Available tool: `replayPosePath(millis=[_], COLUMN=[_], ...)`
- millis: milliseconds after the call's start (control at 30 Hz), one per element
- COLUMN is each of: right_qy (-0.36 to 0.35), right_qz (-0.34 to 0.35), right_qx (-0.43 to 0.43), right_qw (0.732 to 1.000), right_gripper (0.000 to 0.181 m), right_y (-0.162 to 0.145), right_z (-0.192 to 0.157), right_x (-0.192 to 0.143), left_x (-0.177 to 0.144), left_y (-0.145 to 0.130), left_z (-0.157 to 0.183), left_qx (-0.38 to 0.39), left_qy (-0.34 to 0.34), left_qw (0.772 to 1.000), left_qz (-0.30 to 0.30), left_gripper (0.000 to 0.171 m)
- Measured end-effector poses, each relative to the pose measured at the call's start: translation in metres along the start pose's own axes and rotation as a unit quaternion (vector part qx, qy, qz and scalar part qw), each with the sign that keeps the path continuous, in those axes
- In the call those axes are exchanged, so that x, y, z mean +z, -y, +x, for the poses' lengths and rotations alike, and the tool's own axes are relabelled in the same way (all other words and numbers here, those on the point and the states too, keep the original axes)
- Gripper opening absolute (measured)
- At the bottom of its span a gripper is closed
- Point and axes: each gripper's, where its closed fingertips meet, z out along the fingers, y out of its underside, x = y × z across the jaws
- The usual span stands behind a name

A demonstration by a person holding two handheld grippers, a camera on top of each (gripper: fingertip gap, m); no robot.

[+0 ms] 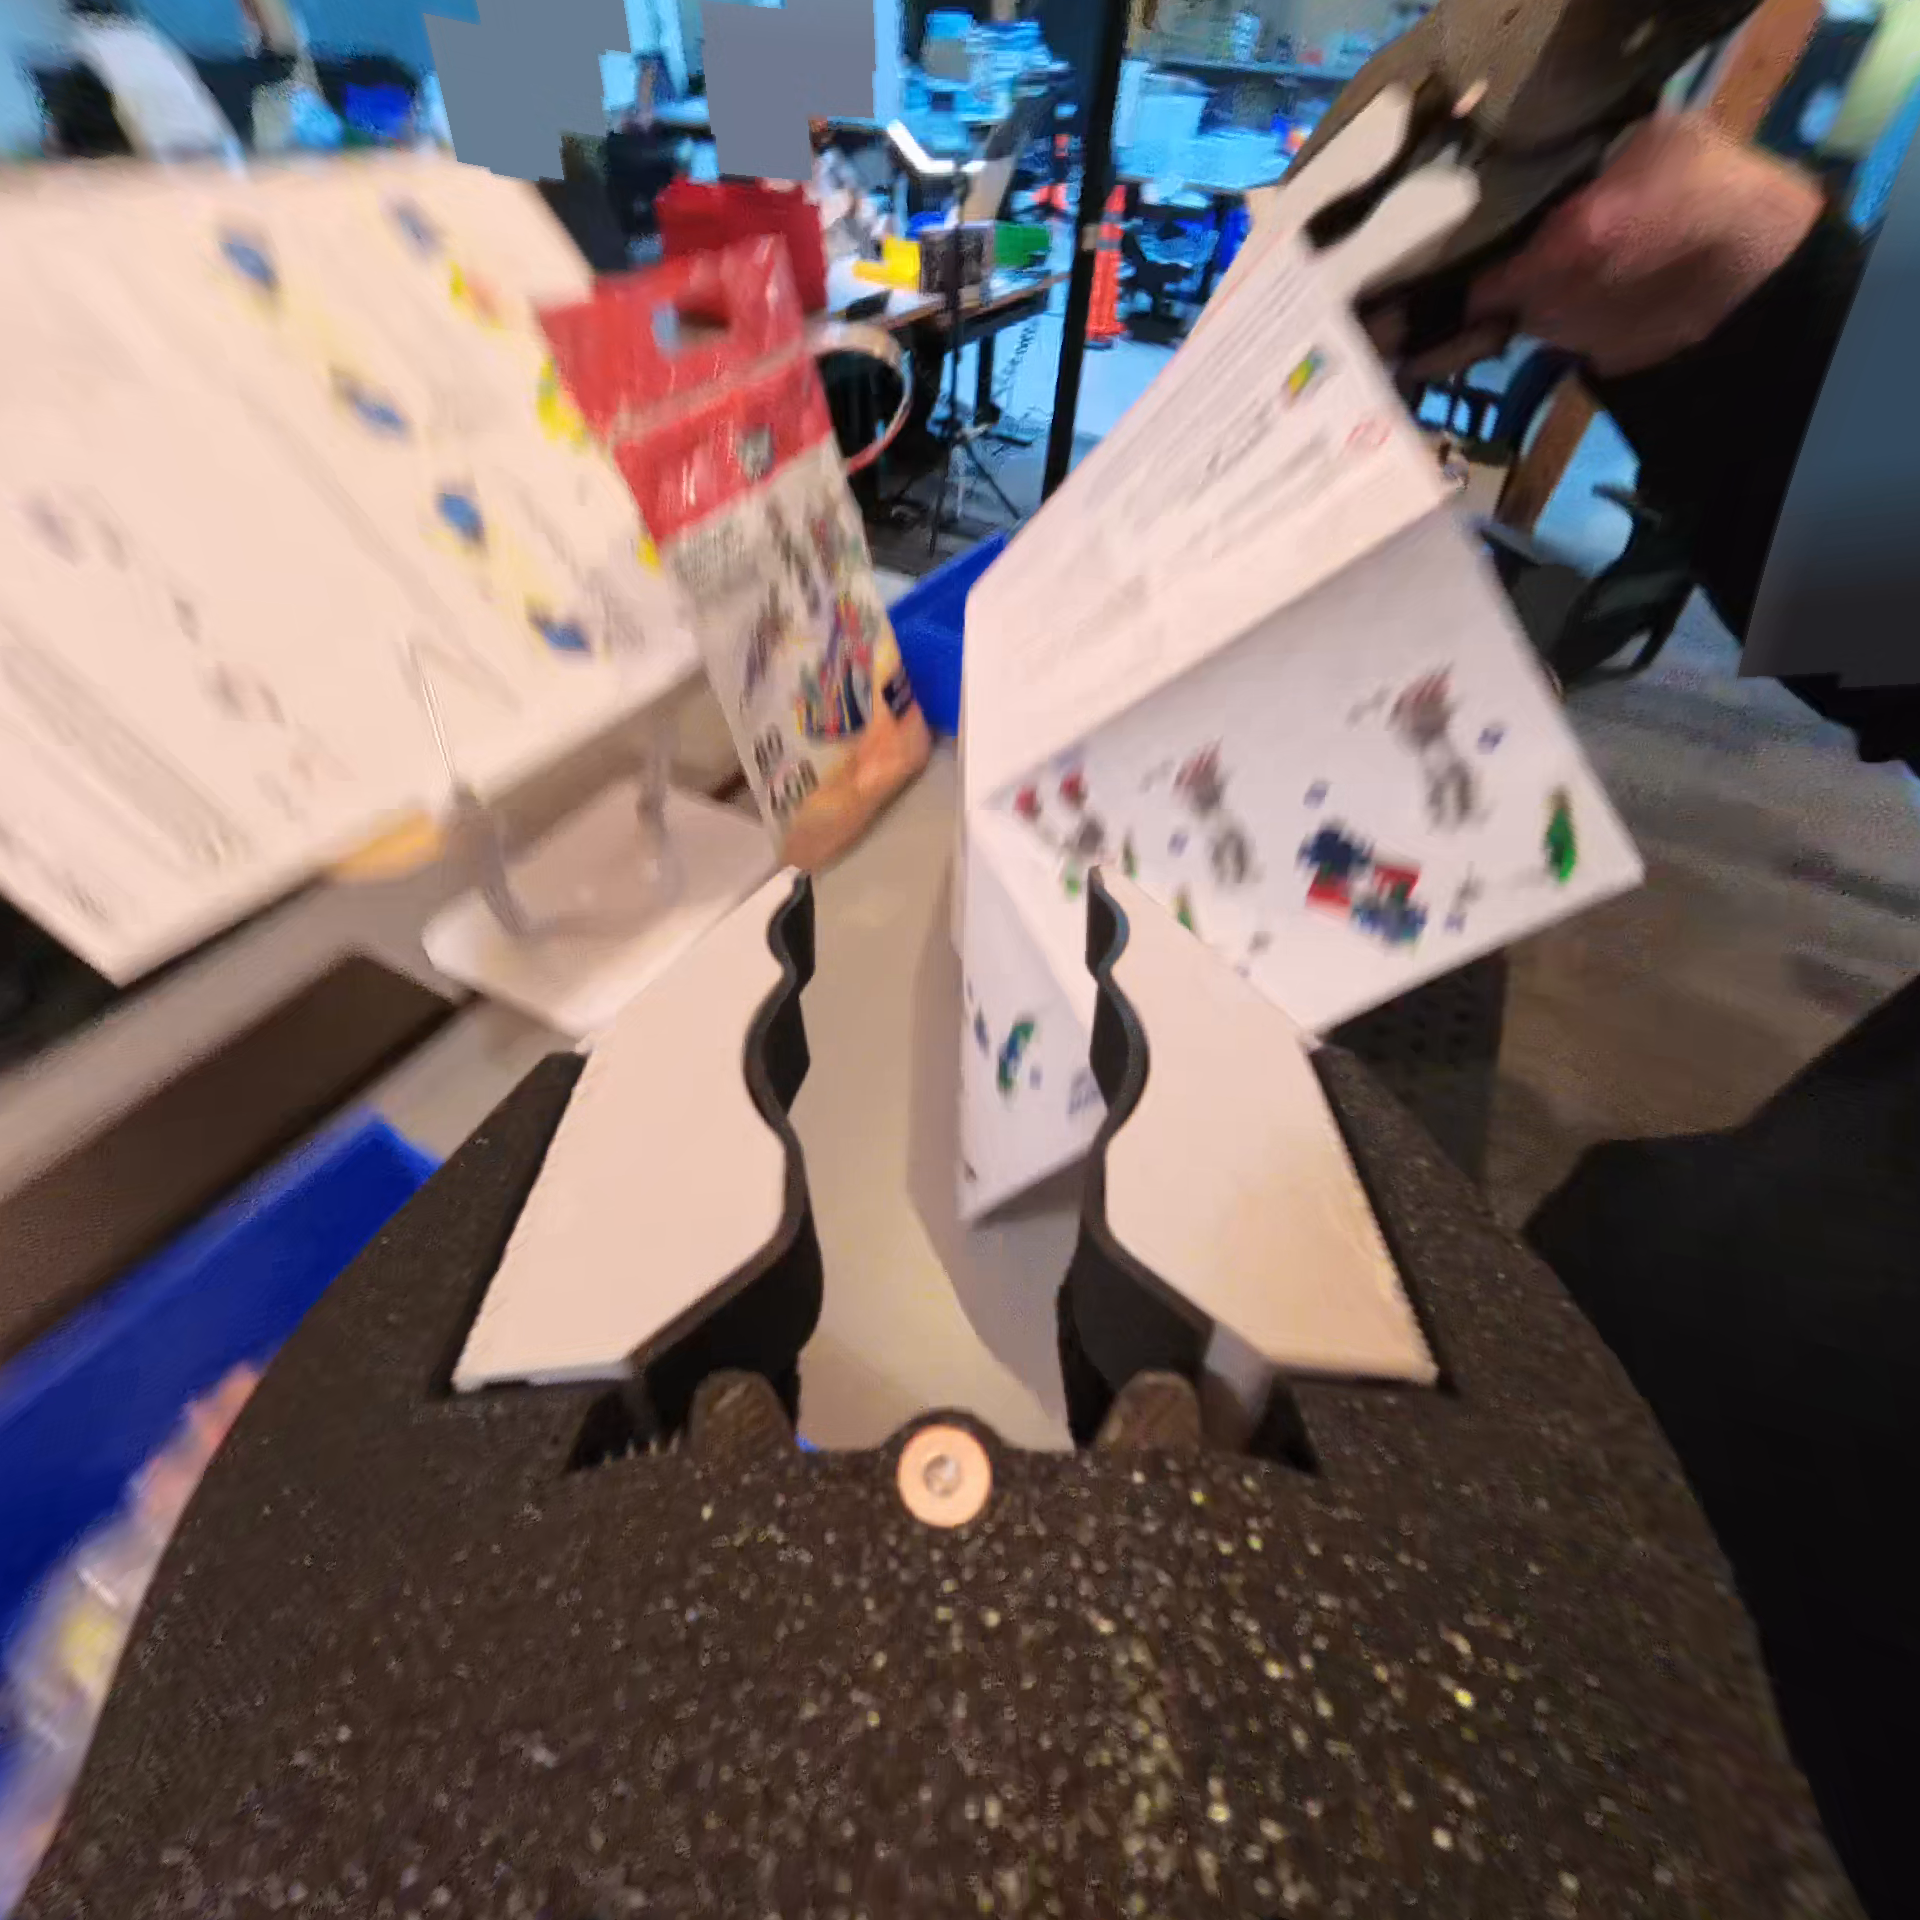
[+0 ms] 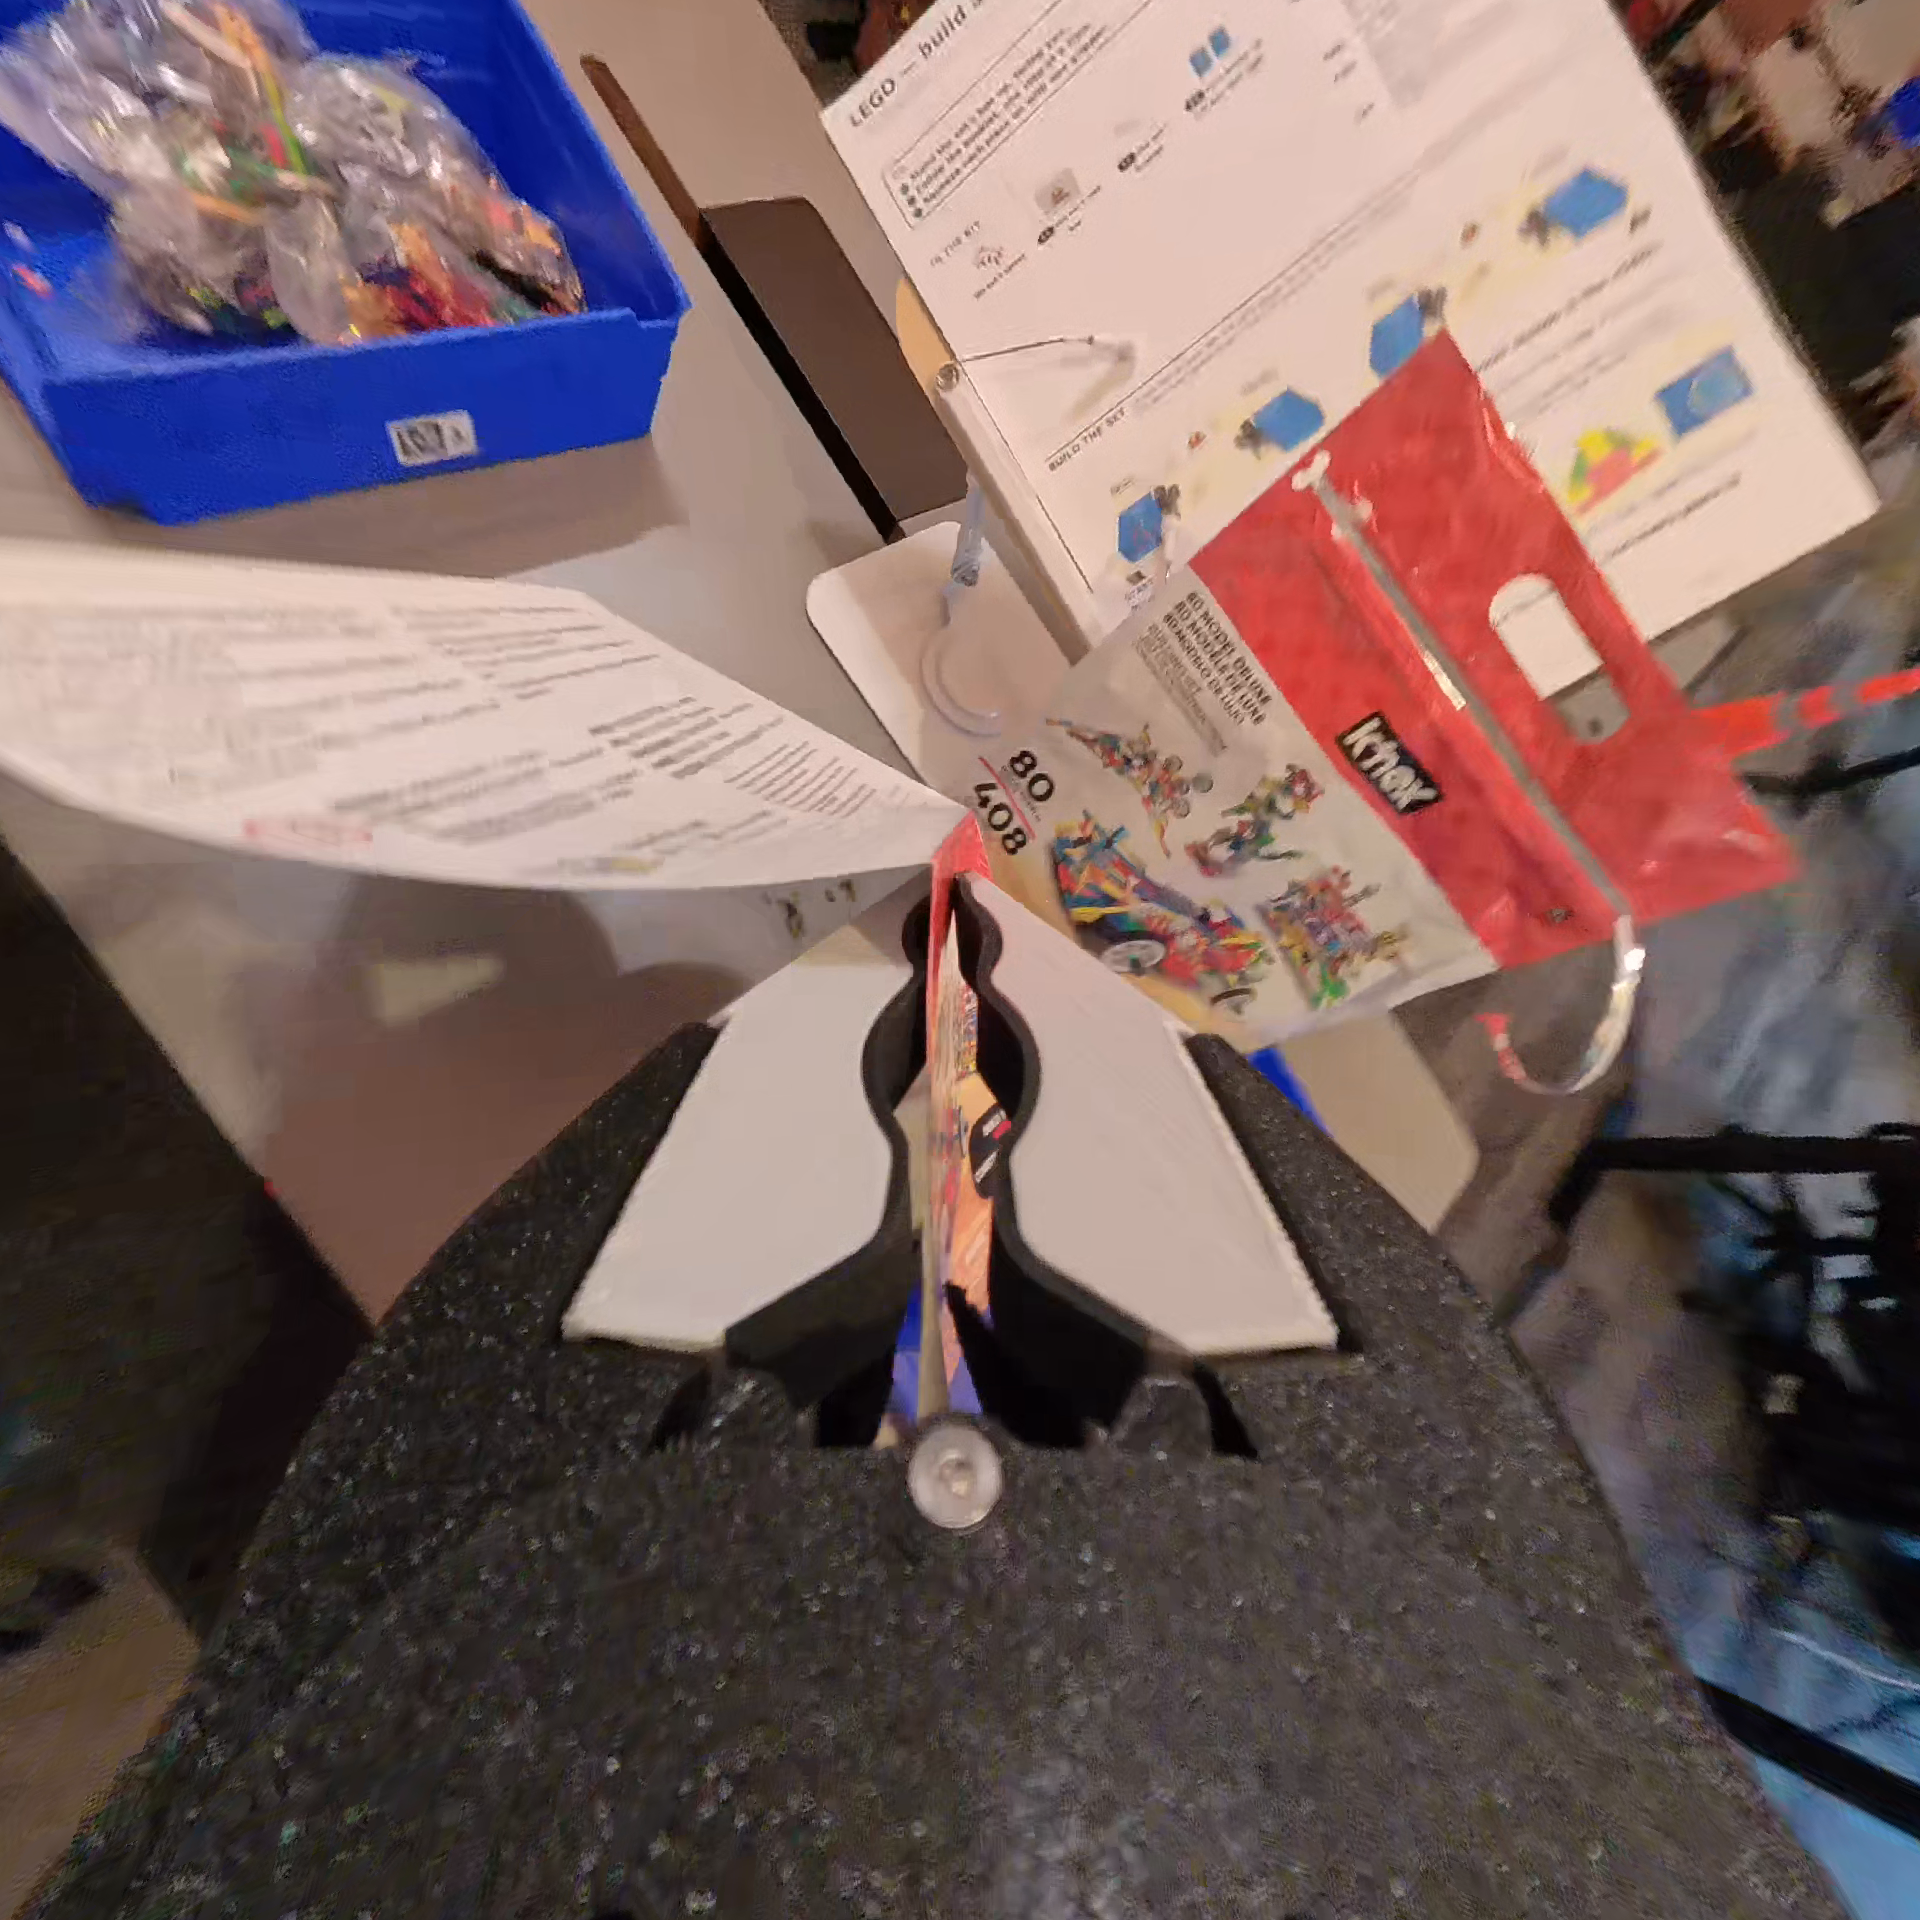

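Observation:
My left gripper (image 1: 948, 894) is open. A leaf of a white printed booklet (image 1: 1247, 582) hangs down between its fingers, close to the right finger (image 1: 1112, 997) and well apart from the left one. My right gripper (image 1: 1392, 177) holds the booklet's upper edge at the top right of this view. In the right wrist view, my right gripper (image 2: 940, 914) is shut on the booklet's thin colourful leaf (image 2: 951, 1060), and a white page (image 2: 468, 727) fans out to the left. A plastic bag with a red top (image 2: 1351, 779) sits just beyond its fingertips. The bag also shows in the left wrist view (image 1: 727, 488).
A white instruction board (image 2: 1299, 260) on a small white stand (image 2: 883, 623) rises behind the bag; it shows in the left wrist view too (image 1: 260, 520). A blue bin (image 2: 343, 384) of bagged colourful parts sits on the grey table (image 2: 727, 468). A person's hand (image 1: 1662, 239) grips the right gripper. Left tips to right tips: about 30 cm.

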Motion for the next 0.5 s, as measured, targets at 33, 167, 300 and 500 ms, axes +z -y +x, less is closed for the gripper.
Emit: replayPosePath(millis=[33, 167, 300, 500], right_qy=[0.01, 0.06, 0.087, 0.104], right_qz=[0.008, 0.051, 0.089, 0.136], right_qx=[0.024, 0.102, 0.151, 0.203], right_qw=[1.0, 0.992, 0.981, 0.964], right_gripper=[0.0, 0.0, 0.0, 0.0], right_y=[-0.004, -0.011, -0.017, -0.015], right_z=[0.002, 0.002, 0.004, 0.005], right_x=[-0.002, -0.011, -0.026, -0.05], left_x=[-0.002, 0.035, 0.095, 0.182], left_y=[-0.034, -0.154, -0.228, -0.251], left_z=[0.004, 0.043, 0.06, 0.087], left_qx=[-0.028, -0.067, 0.082, 0.212], left_qy=[0.006, 0.025, 0.072, 0.107], left_qw=[0.999, 0.994, 0.98, 0.959], left_qz=[-0.014, -0.078, -0.166, -0.151], left_gripper=[0.052, 0.073, 0.114, 0.146])
